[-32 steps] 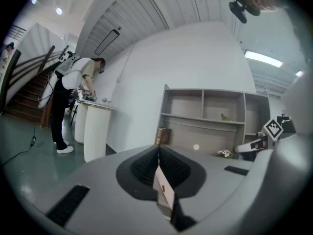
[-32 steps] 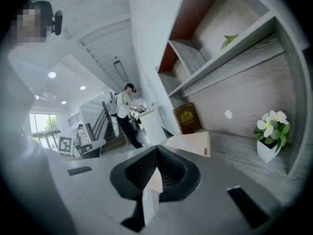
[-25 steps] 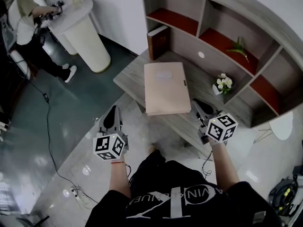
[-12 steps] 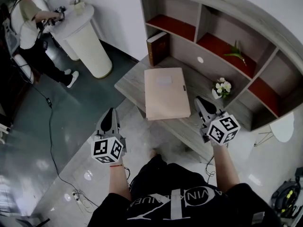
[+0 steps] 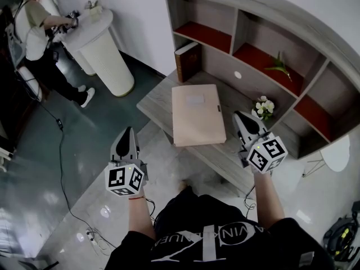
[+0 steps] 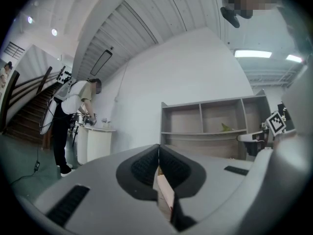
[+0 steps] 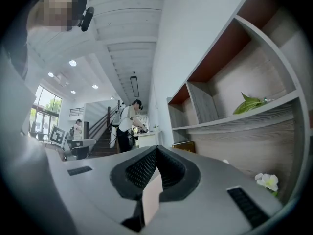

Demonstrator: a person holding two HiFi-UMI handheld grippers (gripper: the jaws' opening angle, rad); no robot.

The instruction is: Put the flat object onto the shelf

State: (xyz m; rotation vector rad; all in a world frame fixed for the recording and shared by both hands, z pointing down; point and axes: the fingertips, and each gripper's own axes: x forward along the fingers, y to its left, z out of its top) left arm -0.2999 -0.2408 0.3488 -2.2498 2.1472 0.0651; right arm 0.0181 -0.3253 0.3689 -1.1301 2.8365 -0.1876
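Observation:
The flat object is a pale beige folder (image 5: 197, 114) lying on the low grey ledge (image 5: 154, 94) of the shelf unit (image 5: 242, 55). My left gripper (image 5: 125, 134) hovers over the floor, left of the folder and apart from it, jaws together and empty. My right gripper (image 5: 240, 117) hangs just right of the folder's near right corner, also shut and holding nothing. In the left gripper view the jaws (image 6: 158, 148) meet, pointing level at the shelf unit (image 6: 215, 126). In the right gripper view the jaws (image 7: 156, 152) are likewise closed.
A brown book (image 5: 187, 61) stands at the ledge's far left, and white flowers (image 5: 263, 104) sit right of the folder. A green leaf (image 5: 279, 62) lies in an upper compartment. A person (image 5: 34, 32) works at a white round stand (image 5: 98, 44). A cable (image 5: 59, 167) runs across the floor.
Both grippers have risen a little and rolled slightly while staying shut. The folder has not moved.

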